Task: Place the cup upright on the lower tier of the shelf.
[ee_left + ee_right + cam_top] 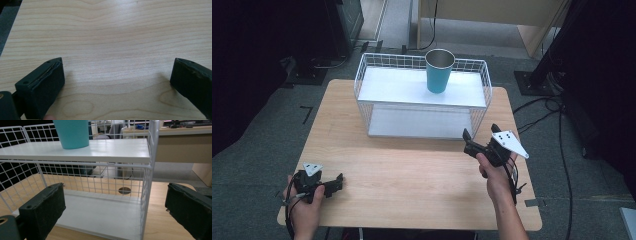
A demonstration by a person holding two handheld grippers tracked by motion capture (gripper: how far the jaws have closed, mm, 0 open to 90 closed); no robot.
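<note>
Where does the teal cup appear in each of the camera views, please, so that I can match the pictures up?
High view: the teal cup stands upright on the top shelf of the white wire rack, at upper centre.
Left gripper view: bare wooden table between the open jaws; no cup here.
Right gripper view: the cup's lower part sits at the top edge, left of centre.
Shared landmark: the rack's top shelf.

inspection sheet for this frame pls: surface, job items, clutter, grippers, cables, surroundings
Surface: wooden table, bare around both hands.
Job's things: teal cup upright on the top shelf of the white wire rack; lower shelf bare.
Clutter: nothing seen.
Grippers: left gripper open, low over the table; right gripper open, facing the rack's right front corner, nothing between the jaws.
Cables: black cables on the floor at right.
Surroundings: grey floor, dark equipment, wooden furniture behind.
</note>
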